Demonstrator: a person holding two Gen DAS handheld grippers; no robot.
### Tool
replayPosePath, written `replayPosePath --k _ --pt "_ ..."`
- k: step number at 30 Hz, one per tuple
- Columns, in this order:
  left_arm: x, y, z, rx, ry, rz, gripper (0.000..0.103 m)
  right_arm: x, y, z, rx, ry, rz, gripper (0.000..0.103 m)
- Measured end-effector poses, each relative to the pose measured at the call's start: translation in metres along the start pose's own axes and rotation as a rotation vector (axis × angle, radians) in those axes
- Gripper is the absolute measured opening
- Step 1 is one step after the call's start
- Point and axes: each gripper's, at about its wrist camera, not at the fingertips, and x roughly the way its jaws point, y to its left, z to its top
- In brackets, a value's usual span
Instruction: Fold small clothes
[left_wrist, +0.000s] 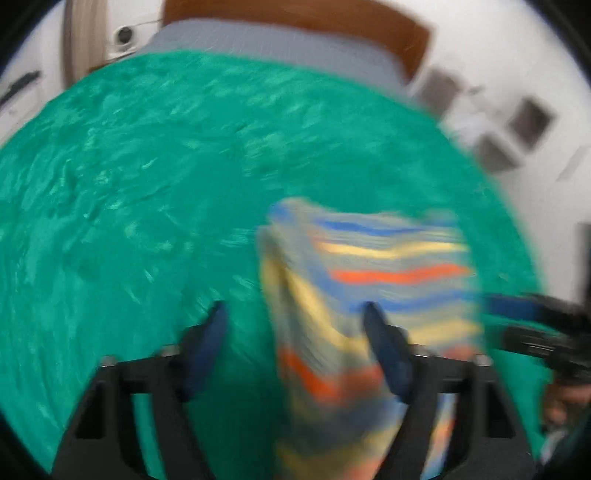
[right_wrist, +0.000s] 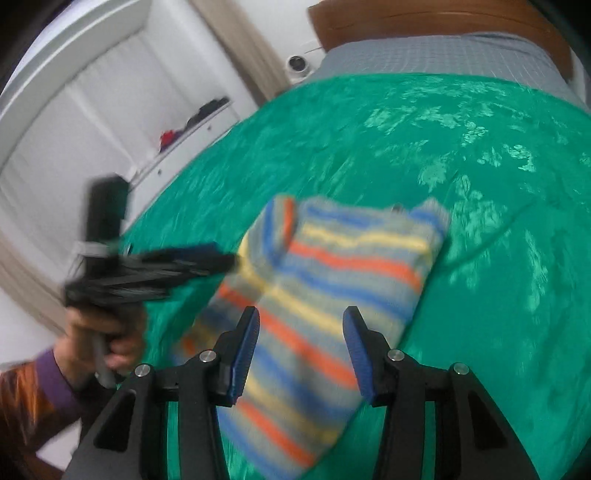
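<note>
Striped garment (right_wrist: 317, 295) on green cover (right_wrist: 480, 221), beneath right tool (right_wrist: 301, 325), left tool (left_wrist: 295, 317), both apart, empty

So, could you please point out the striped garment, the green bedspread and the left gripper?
striped garment (right_wrist: 332, 266): right wrist view, an orange stripe mid-cloth.
green bedspread (right_wrist: 480, 184): right wrist view, bare patterned fabric.
left gripper (left_wrist: 295, 314): left wrist view, midway between its fingertips.

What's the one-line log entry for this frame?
step: fold | striped sweater: lying on green bedspread | left gripper: open, empty | right gripper: open, above sweater, empty
</note>
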Motion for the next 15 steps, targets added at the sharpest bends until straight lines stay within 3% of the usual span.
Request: replayPosePath --k 2,4,5,7,9,11,13,15 --pt "0.026 0.023 0.004 -0.093 0.039 0.071 0.053 0.026 -0.013 0.008 0.044 0.024 -0.036 0.047" --pt "0.023 0.040 0.003 -0.164 0.020 0.056 0.045 0.052 -0.031 -0.001 0.108 0.094 -0.065 0.045" --pt "0.017 0.044 0.002 -0.172 0.016 0.047 0.045 0.055 -0.032 -0.003 0.107 0.084 -0.074 0.045" --pt "-0.005 0.053 -0.007 -0.168 -0.013 0.005 0.049 0.045 -0.019 -0.004 0.063 0.050 -0.107 0.044" --pt "-0.031 0.056 -0.022 -0.167 -0.051 -0.022 0.058 0.027 -0.005 -0.008 0.022 0.016 -0.137 0.044" --pt "-0.053 0.054 -0.039 -0.158 -0.072 -0.097 0.070 0.003 0.016 -0.015 -0.034 -0.019 -0.119 0.045" --pt "-0.067 0.044 -0.067 -0.105 -0.056 -0.157 0.071 -0.015 0.041 -0.030 -0.080 -0.007 -0.072 0.045" --pt "-0.067 0.030 -0.091 -0.039 -0.017 -0.141 0.071 -0.015 0.056 -0.049 -0.112 0.035 -0.046 0.045"
